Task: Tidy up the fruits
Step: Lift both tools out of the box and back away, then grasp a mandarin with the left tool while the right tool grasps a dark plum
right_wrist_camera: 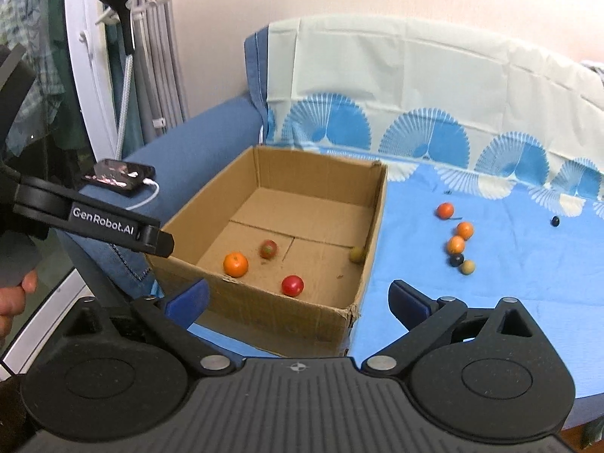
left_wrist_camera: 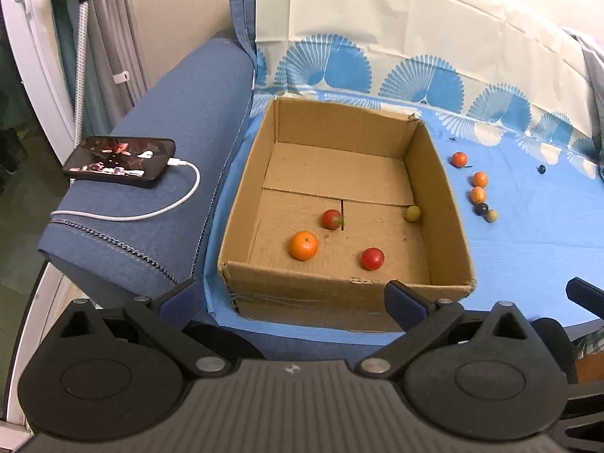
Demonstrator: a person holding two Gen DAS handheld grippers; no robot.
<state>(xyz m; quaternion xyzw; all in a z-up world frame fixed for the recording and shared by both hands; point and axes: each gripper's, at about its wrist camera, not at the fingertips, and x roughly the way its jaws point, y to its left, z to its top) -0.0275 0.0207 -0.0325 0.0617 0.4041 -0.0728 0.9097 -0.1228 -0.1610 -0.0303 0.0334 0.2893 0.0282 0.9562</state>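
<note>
From your left wrist camera, your left gripper (left_wrist_camera: 290, 298) hangs over the near wall of the cardboard box (left_wrist_camera: 439, 173), its jaws spread wide with nothing between them. The box sits on a blue cloth (left_wrist_camera: 528, 256) and holds four fruits: an orange (left_wrist_camera: 303, 245) at about 7 o'clock on the box floor, a red fruit with a green stem (left_wrist_camera: 332, 219) near the centre, a second red fruit (left_wrist_camera: 372, 258) at 5 o'clock, and a yellow-green fruit (left_wrist_camera: 412, 213) against the right wall at 3 o'clock. Outside the box, at 3 o'clock from it, three small orange fruits (left_wrist_camera: 479, 179) form a loose line on the cloth, with a dark ball (left_wrist_camera: 481, 209) touching a tan ball (left_wrist_camera: 491, 215) at the near end. A lone dark bead (left_wrist_camera: 542, 168) lies well apart, farther right. At 9 o'clock from the box, a phone (left_wrist_camera: 120, 163) with a white cable (left_wrist_camera: 158, 209) rests on the blue sofa arm (left_wrist_camera: 181, 113)

From your right wrist camera, your right gripper (right_wrist_camera: 300, 298) is also parted wide and empty, poised over the near right corner of the box (right_wrist_camera: 264, 317). The same four fruits lie inside, the orange (right_wrist_camera: 235, 264) at 8 o'clock. The loose fruits (right_wrist_camera: 456, 244) sit at 2 o'clock from your gripper on the cloth. Your left gripper's finger (right_wrist_camera: 113, 226) reaches in from 9 o'clock, near the box's left corner; below it your hand (right_wrist_camera: 15, 298) shows at the frame's edge
</note>
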